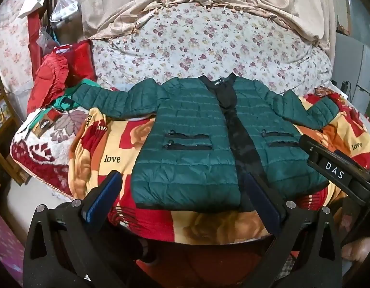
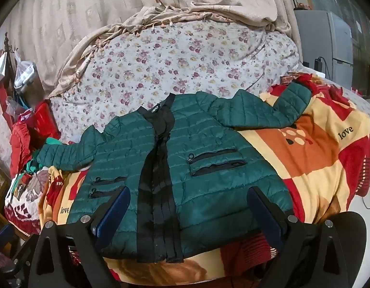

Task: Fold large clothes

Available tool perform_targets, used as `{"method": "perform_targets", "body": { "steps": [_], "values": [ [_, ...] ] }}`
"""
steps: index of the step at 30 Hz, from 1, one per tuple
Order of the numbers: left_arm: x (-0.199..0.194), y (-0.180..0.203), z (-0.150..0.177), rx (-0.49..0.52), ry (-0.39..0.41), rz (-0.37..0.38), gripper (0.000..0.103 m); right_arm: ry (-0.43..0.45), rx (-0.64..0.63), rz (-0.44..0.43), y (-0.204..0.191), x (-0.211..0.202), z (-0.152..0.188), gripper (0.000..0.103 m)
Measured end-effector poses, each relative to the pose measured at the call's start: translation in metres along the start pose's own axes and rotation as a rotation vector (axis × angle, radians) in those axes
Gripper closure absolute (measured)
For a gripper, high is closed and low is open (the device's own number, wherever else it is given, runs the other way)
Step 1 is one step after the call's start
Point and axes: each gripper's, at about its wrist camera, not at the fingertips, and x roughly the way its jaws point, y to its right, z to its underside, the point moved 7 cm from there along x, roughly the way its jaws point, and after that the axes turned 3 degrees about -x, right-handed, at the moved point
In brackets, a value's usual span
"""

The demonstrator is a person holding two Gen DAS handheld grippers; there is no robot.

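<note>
A dark green quilted jacket (image 1: 185, 144) with a black front placket lies flat, front up, on a red and orange blanket (image 1: 103, 144), both sleeves spread sideways. It also shows in the right wrist view (image 2: 204, 175). My left gripper (image 1: 182, 187) is open and empty, hovering just above the jacket's hem. My right gripper (image 2: 189, 204) is open and empty over the hem near the placket; its body (image 1: 336, 168) shows at the right of the left wrist view.
A floral quilt (image 1: 197, 45) is piled behind the jacket, with beige cloth (image 1: 269, 4) above it. Red clothes and a red bag (image 1: 62, 76) sit at the left with a green garment (image 1: 64, 103). A grey cabinet (image 2: 329, 40) stands at the right.
</note>
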Motion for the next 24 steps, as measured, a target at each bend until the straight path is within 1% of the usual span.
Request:
{"method": "perform_targets", "body": {
  "steps": [6, 10, 16, 24],
  "values": [
    [-0.001, 0.011, 0.001, 0.028, -0.007, 0.077, 0.001, 0.002, 0.002, -0.001, 0.004, 0.001, 0.000, 0.006],
    [-0.001, 0.018, 0.002, 0.054, -0.011, 0.095, 0.001, 0.001, 0.002, -0.001, 0.004, 0.002, 0.001, 0.006],
    [0.000, 0.016, 0.002, 0.051, -0.016, 0.082, 0.001, 0.003, -0.003, 0.003, 0.003, 0.000, -0.001, 0.006],
    [0.000, 0.010, 0.001, 0.036, -0.008, 0.064, 0.001, 0.001, -0.032, 0.005, 0.002, 0.004, 0.005, 0.006]
  ]
}}
